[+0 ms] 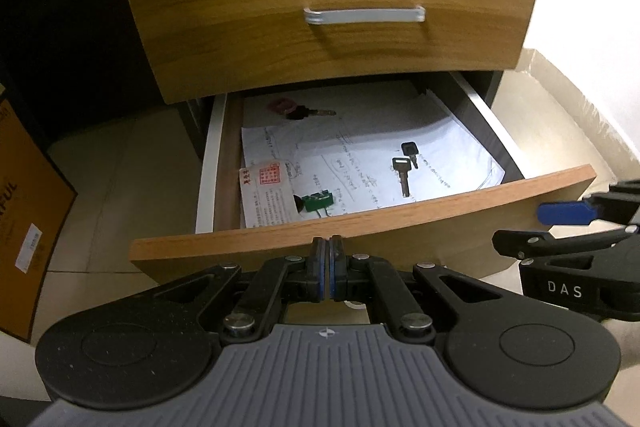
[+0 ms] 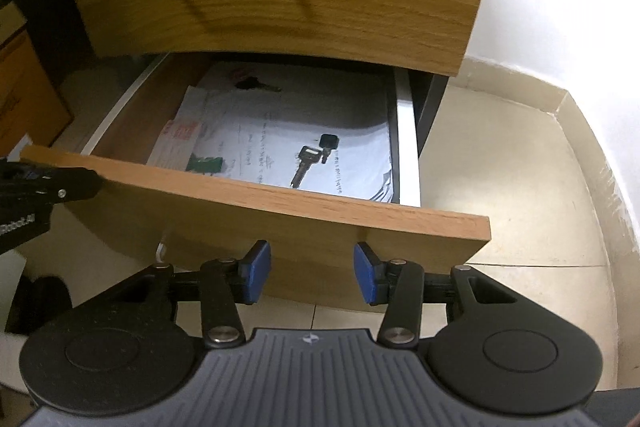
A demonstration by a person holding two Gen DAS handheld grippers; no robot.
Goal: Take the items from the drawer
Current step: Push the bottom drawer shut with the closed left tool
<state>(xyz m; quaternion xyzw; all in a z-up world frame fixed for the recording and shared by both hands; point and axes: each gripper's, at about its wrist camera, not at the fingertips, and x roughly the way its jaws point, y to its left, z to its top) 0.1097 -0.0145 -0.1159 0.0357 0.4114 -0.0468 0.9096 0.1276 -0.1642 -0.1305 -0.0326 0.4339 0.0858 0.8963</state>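
My left fingers (image 1: pixel 320 269) are pressed together, blue pads touching with nothing between them, and that left gripper (image 1: pixel 329 267) sits just in front of the curved wooden front panel of the pulled-out bottom drawer (image 1: pixel 360 223). My right gripper (image 2: pixel 312 273) has its blue-padded fingers (image 2: pixel 258 271) spread apart, empty, low against the same drawer front near its right end. Inside the drawer, white printed paper sheets (image 1: pixel 360 131) cover the floor. On them, toward the right, lie a silver key with a black-headed key joined to it (image 1: pixel 402 171). Near the front left sits a small green tag (image 1: pixel 318 201) beside a white slip with a red stamp (image 1: pixel 266 193). At the back lies a dark key with a pink fob (image 1: pixel 298 110). Above, the closed wooden drawer carries a silver bar handle (image 1: pixel 364 15).
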